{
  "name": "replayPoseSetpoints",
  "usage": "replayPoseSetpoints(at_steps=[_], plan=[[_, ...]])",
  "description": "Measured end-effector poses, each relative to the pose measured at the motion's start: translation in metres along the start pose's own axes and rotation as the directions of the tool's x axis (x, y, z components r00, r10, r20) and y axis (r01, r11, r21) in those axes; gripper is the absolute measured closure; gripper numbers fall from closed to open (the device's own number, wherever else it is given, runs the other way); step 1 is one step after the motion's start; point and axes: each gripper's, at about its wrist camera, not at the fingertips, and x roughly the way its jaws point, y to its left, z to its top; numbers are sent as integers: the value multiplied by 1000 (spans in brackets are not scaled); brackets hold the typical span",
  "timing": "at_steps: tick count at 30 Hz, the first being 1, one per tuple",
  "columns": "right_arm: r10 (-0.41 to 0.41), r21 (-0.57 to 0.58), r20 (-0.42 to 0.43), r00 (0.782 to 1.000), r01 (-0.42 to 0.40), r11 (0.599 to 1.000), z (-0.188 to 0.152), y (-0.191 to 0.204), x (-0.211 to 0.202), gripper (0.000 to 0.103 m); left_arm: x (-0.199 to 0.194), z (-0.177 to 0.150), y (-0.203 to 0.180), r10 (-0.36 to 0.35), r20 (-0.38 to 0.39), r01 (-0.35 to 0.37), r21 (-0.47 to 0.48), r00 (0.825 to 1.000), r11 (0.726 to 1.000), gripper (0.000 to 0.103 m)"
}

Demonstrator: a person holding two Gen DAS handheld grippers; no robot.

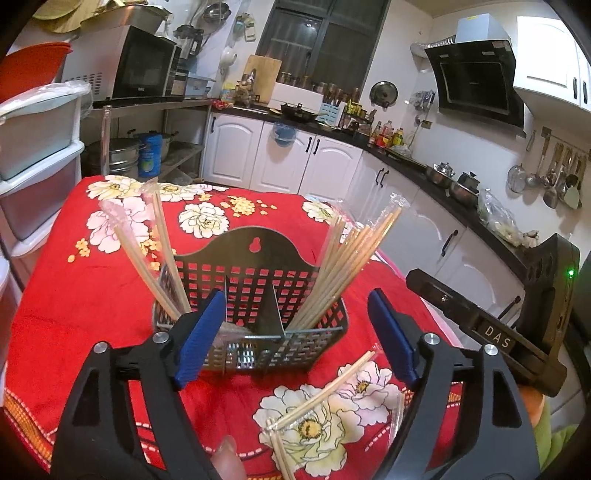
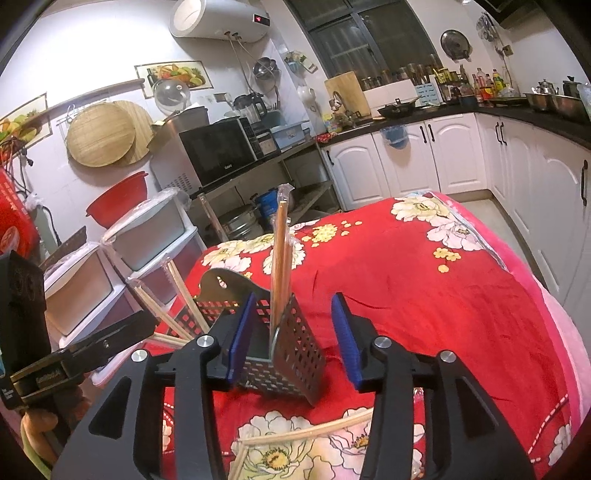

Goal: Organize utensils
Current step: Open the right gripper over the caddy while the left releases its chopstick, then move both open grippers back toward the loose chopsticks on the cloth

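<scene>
Red floral cloth covers the table; microwave on a metal shelf w/ steel pots below. Range hood on the rt wall, ladles hung from a rail beside it. Water heater up high, red basin on plastic drawers.

The left gripper and right gripper each have 2 black arms, blue pads and shiny round screws.

Red floral table, caddy, chopsticks
</scene>
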Motion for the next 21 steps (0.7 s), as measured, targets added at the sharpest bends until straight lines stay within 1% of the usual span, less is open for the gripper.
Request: replayPoseSetpoints(at_steps=[4,5,6,7,17,21], plan=[[1,1,-4,1000,-1,1000,-4,-1,-7,56,-4,-5,-1,2,-1,-2,0,1000,1000,30],[0,0,-5,1000,0,1000,-6,-2,-9,55,-5,-6,-2,2,-1,-2,-1,1000,1000,28],[-1,0,-6,1000,1,1000,-7,-3,-12,54,-5,-8,-2,2,-1,-2,-2,1000,1000,25],[-2,1,-7,1000,2,1000,-9,-3,-14,53,-7,-10,-3,1,-1,-1,-1,1000,1000,24],[-17,-4,-30,999,17,1000,-21,-7,-26,49,-12,-28,-5,5,-12,-5,-10,1000,1000,20],[-23,-9,-46,999,23,1000,-25,-7,-27,47,-14,-34,-3,5,-17,-6,-15,1000,1000,16]])
